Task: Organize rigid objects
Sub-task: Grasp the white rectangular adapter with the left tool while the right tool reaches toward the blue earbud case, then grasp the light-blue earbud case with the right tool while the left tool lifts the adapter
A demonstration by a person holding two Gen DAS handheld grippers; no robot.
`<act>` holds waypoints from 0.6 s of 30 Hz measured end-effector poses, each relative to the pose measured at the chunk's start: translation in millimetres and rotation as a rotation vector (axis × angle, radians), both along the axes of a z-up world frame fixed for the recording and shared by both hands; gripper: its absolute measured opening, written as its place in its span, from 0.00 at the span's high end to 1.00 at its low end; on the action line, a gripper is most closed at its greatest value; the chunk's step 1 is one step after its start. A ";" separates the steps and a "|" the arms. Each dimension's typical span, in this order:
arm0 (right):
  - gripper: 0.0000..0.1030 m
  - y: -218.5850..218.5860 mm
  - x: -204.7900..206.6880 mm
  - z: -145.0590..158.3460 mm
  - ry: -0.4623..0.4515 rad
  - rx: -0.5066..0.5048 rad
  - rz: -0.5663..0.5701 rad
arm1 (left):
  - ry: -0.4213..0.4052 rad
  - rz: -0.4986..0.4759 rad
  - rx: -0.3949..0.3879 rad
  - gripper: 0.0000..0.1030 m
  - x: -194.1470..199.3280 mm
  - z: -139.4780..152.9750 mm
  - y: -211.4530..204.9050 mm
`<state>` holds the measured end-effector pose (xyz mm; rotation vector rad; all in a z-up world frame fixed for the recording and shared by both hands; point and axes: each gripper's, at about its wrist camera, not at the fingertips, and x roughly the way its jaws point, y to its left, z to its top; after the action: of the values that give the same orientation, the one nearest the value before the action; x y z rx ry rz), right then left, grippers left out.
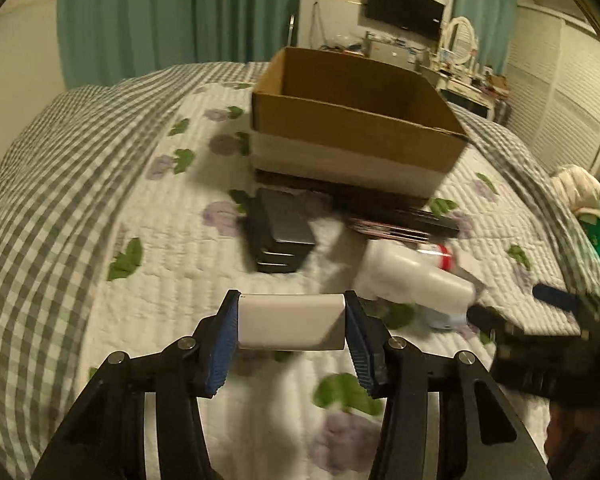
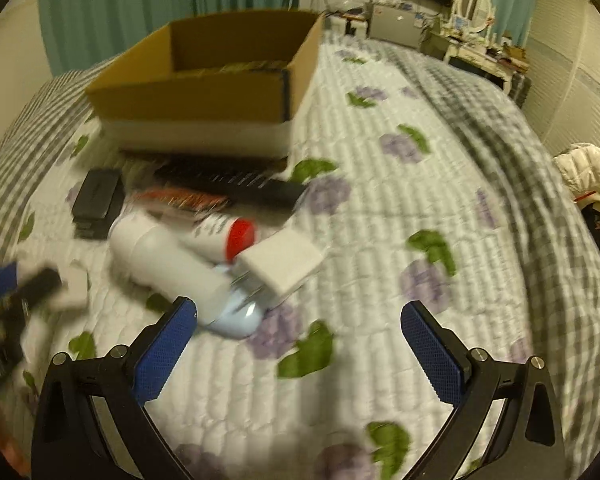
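Observation:
My left gripper (image 1: 292, 322) is shut on a small white block (image 1: 291, 320) and holds it above the bedspread, short of the open cardboard box (image 1: 352, 120). My right gripper (image 2: 298, 340) is open and empty above the quilt, just right of a pile: a white bottle (image 2: 168, 260), a red-capped tube (image 2: 228, 232), a white adapter (image 2: 284, 260), a light blue object (image 2: 238, 318). A black case (image 2: 98, 202) and a dark long box (image 2: 236, 182) lie before the cardboard box (image 2: 204, 92). The left gripper shows blurred at the far left (image 2: 16, 292).
The bed has a white quilt with purple flowers (image 1: 180, 264) and a grey checked blanket (image 1: 60, 140). Green curtains, a wall TV (image 1: 404, 8) and a cluttered dresser stand behind. The right gripper shows at the right edge of the left wrist view (image 1: 540, 320).

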<state>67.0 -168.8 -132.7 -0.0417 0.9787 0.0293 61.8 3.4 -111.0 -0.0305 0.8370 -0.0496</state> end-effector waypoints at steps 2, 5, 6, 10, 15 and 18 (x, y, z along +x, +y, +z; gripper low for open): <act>0.04 10.6 1.8 -12.2 0.039 -0.009 0.027 | 0.009 0.016 -0.009 0.51 2.7 -4.0 5.9; 0.06 20.1 7.0 -27.4 0.077 0.020 0.043 | 0.013 0.021 -0.021 0.51 6.8 -6.8 8.6; 0.10 23.1 10.5 -31.4 0.085 0.036 0.048 | 0.010 0.020 -0.022 0.51 8.2 -6.8 8.3; 0.18 32.3 26.9 -41.0 0.090 0.077 0.044 | -0.001 0.010 -0.014 0.51 11.2 -4.1 8.5; 0.45 31.5 36.6 -43.7 0.087 0.077 0.000 | -0.002 0.000 -0.004 0.51 11.7 -2.9 8.4; 0.49 26.5 28.1 -39.4 0.089 0.085 0.002 | 0.000 0.000 -0.003 0.51 11.9 -2.1 8.5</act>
<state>95.1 -142.2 -172.1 0.0374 1.0649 0.0750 73.7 11.9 -113.1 -0.0337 0.8373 -0.0511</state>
